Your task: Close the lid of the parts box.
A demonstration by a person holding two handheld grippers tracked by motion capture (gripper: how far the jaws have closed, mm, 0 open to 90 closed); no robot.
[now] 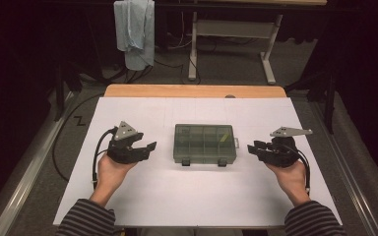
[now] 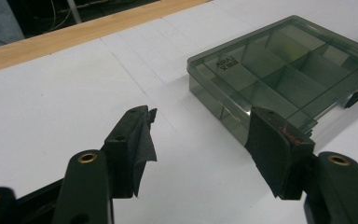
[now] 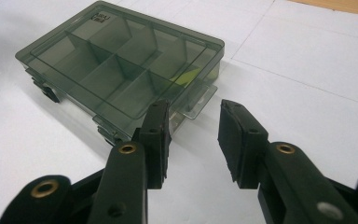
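Note:
A smoky grey-green clear compartment box [image 1: 205, 143] lies with its lid closed in the middle of the white table top, its two dark latches toward me. A small yellow item [image 1: 225, 138] shows through the lid in a right-hand compartment. My left gripper [image 1: 150, 146] hovers to the box's left, pointing at it, jaws wide open and empty. In the left gripper view the box [image 2: 289, 70] lies ahead to the right of the gripper [image 2: 201, 114]. My right gripper [image 1: 251, 147] sits to the box's right, open with a narrower gap. In the right gripper view the gripper [image 3: 194, 106] is empty, just short of the box's corner [image 3: 121, 60].
White paper [image 1: 197, 196] covers the table, and a wooden edge [image 1: 194, 91] shows at the far side. Beyond the table a pale blue cloth [image 1: 135, 29] hangs, beside a white table frame [image 1: 231, 29]. Black cables [image 1: 74, 123] trail off the left side.

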